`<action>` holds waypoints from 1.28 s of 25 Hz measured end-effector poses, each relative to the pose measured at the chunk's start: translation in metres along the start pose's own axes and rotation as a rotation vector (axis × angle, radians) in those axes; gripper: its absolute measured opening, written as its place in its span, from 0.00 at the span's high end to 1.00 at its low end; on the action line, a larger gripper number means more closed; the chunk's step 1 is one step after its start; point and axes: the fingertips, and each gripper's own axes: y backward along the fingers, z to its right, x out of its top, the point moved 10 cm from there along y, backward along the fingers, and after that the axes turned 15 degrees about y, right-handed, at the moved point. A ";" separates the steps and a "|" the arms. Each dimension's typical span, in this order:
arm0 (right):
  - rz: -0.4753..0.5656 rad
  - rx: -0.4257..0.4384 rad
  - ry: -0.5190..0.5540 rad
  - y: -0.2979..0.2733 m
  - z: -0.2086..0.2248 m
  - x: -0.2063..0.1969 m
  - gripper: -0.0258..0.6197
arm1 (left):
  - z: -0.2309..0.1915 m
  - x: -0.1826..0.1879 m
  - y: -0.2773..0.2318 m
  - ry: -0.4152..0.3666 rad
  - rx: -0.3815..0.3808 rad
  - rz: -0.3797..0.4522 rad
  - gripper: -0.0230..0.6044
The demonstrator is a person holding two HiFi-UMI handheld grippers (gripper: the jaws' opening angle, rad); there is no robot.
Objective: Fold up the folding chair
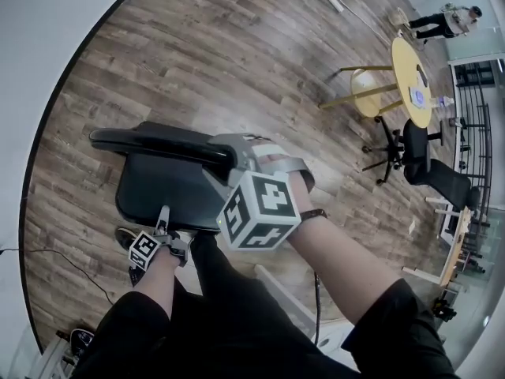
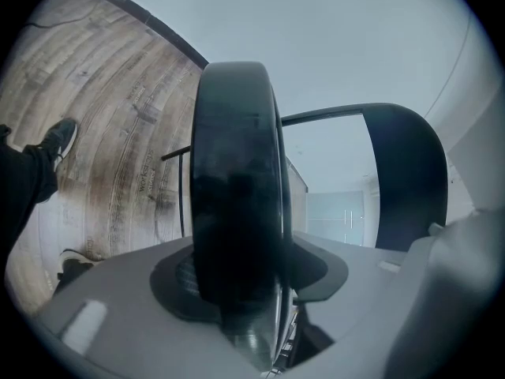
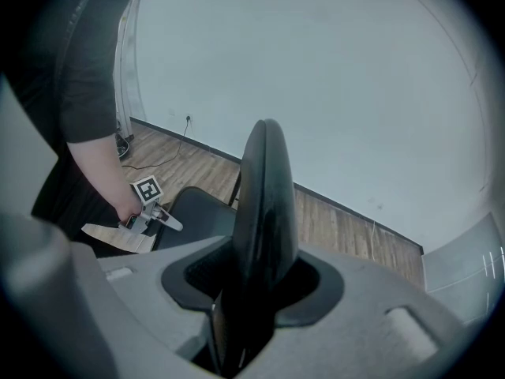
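Here left gripper (image 1: 164, 216) clamps the folding chair (image 1: 158, 185) seat edge; right gripper (image 1: 227, 147) clamps the backrest (image 1: 142, 140) rim; open floor (image 1: 237, 46) beyond.

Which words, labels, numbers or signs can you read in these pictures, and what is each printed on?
"work…": on the brown wood-plank floor, left gripper view; remaining letters too blurred.
White marker cube: black square patterns, no letters.
Nothing else is readable.

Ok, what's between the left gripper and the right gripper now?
Only the chair's black seat: in the head view the left gripper holds its near edge and the right gripper holds the backrest, with bare seat between.
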 end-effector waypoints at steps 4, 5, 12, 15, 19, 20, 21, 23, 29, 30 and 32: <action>0.005 -0.004 0.004 0.003 -0.005 0.005 0.72 | 0.008 0.000 0.001 0.002 0.008 0.004 0.61; 0.004 -0.007 0.006 0.003 -0.006 0.006 0.72 | 0.010 0.000 0.000 0.002 0.007 0.003 0.61; 0.002 -0.022 0.012 0.009 -0.011 0.013 0.72 | 0.030 -0.003 -0.001 -0.001 0.012 0.006 0.62; 0.000 -0.029 0.017 0.011 -0.016 0.016 0.73 | 0.038 -0.005 -0.002 0.001 0.022 0.006 0.62; -0.002 -0.038 0.023 0.012 -0.022 0.022 0.73 | 0.049 -0.006 -0.004 -0.001 0.015 0.003 0.64; -0.002 -0.040 0.024 0.013 -0.023 0.023 0.73 | 0.053 -0.006 -0.004 -0.002 0.014 0.003 0.64; -0.002 -0.042 0.025 0.013 -0.024 0.024 0.74 | 0.056 -0.007 -0.005 -0.002 0.013 0.003 0.65; -0.003 -0.046 0.025 0.015 -0.026 0.026 0.74 | 0.062 -0.007 -0.006 -0.004 0.011 0.003 0.65; -0.003 -0.058 0.029 0.018 -0.035 0.034 0.75 | 0.081 -0.008 -0.010 -0.010 0.001 -0.003 0.66; -0.003 -0.061 0.030 0.019 -0.037 0.035 0.75 | 0.085 -0.009 -0.012 -0.009 -0.002 -0.005 0.67; -0.006 -0.068 0.033 0.021 -0.040 0.036 0.75 | 0.094 -0.011 -0.015 -0.012 -0.009 -0.008 0.67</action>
